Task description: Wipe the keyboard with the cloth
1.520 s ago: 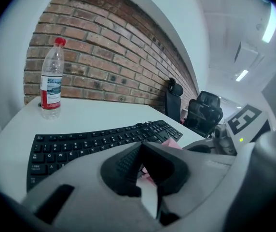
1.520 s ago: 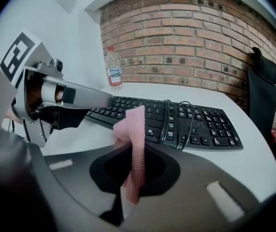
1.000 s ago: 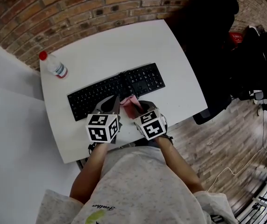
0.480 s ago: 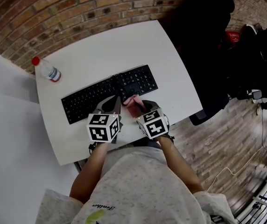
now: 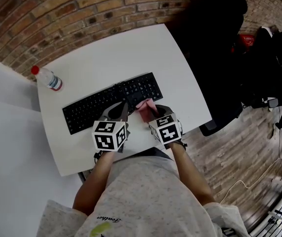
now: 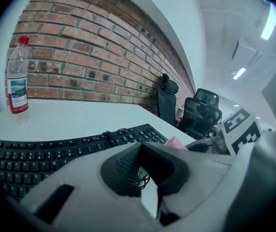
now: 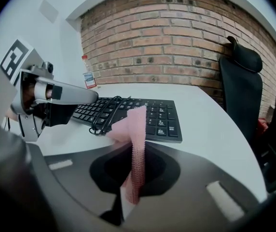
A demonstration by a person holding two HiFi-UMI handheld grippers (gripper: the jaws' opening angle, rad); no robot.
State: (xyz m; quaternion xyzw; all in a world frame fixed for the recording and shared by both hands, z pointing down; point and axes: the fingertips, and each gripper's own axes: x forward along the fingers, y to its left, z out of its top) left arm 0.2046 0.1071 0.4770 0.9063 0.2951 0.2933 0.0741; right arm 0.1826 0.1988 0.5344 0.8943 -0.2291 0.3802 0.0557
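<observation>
The right gripper [image 5: 152, 113] has its jaws clamped on a pink cloth [image 7: 137, 129], which stands up in a fold from between them, just at the near edge of the black keyboard [image 5: 112, 101] toward its right end. Beside it, the left gripper [image 6: 140, 149] has its jaws pressed together on nothing, hovering at the keyboard's near edge. The keyboard lies across the white table [image 5: 121, 53], with a water bottle [image 5: 46, 78] at the far left corner.

A water bottle [image 5: 47, 78] stands on the white table [image 5: 131, 51] beside a brick wall [image 5: 82, 11].
</observation>
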